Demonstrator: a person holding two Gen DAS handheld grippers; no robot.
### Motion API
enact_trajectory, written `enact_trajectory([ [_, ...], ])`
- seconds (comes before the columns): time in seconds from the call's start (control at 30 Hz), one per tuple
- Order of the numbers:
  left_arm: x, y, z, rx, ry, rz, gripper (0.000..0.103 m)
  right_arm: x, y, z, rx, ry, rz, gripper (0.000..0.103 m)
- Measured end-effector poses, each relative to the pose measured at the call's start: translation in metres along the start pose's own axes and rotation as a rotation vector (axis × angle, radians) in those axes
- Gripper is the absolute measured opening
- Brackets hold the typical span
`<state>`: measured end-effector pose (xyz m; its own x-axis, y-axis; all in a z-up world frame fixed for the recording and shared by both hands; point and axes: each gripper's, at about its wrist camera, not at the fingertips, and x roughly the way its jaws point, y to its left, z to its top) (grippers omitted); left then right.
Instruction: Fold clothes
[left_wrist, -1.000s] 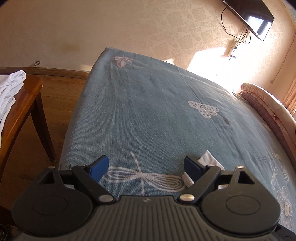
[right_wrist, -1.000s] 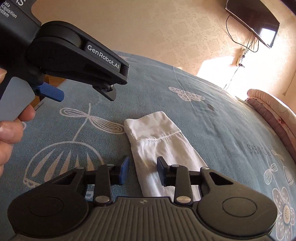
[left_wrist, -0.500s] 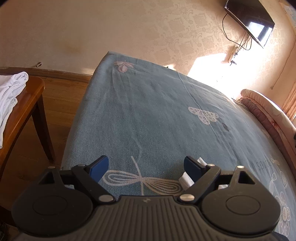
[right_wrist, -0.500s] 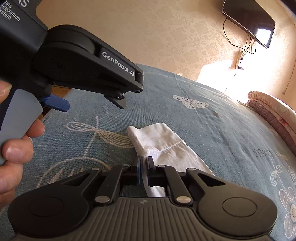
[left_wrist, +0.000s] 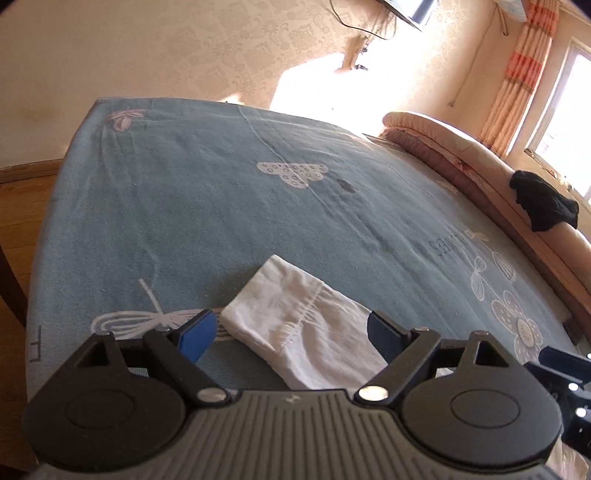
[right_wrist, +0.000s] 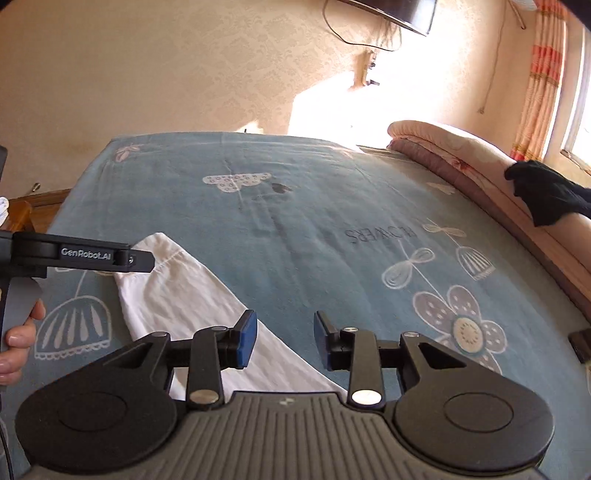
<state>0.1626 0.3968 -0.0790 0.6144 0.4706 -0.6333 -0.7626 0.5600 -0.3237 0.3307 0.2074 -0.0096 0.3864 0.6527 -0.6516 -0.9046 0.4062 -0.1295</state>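
Observation:
A white sleeve (left_wrist: 295, 321) lies flat on the blue patterned bedsheet (left_wrist: 221, 192), cuff end pointing away. My left gripper (left_wrist: 291, 332) hovers over the cuff, wide open, its blue pads on either side of the cloth without pressing it. In the right wrist view the same sleeve (right_wrist: 177, 295) runs from the upper left down under my right gripper (right_wrist: 284, 339). Its jaws are opening; only the sleeve's edge and bare sheet show below the gap, and nothing is gripped. One finger (right_wrist: 136, 258) of the left gripper reaches over the cuff, a hand (right_wrist: 18, 339) on its trigger.
A rolled pink quilt (left_wrist: 461, 155) lines the bed's far right side with a black garment (left_wrist: 543, 203) draped on it. A wall TV (right_wrist: 399, 11) and a curtained window (right_wrist: 543, 74) lie beyond. Wooden floor (left_wrist: 22, 206) borders the bed's left edge.
The right gripper pinched shut, then opened again while rising and shifting right off the sleeve. The left gripper swung right, so the cuff now lies between its open jaws.

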Motion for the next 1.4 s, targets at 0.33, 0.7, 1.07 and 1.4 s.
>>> enact_trajectory([
  [0.33, 0.026, -0.065, -0.035, 0.284, 0.133, -0.07, 0.089, 0.001, -0.069, -0.087, 0.285, 0.138, -0.119, 0.041],
  [0.7, 0.021, -0.055, -0.029, 0.274, 0.045, 0.095, 0.089, 0.04, -0.089, -0.065, 0.356, 0.094, -0.181, 0.05],
  [1.07, 0.023, -0.043, -0.022, 0.216, 0.013, 0.149, 0.093, -0.011, -0.114, -0.114, 0.515, 0.152, -0.174, 0.064],
  [1.4, 0.019, -0.029, -0.018, 0.133, -0.055, 0.268, 0.093, 0.017, -0.105, -0.094, 0.473, 0.101, -0.236, 0.08],
])
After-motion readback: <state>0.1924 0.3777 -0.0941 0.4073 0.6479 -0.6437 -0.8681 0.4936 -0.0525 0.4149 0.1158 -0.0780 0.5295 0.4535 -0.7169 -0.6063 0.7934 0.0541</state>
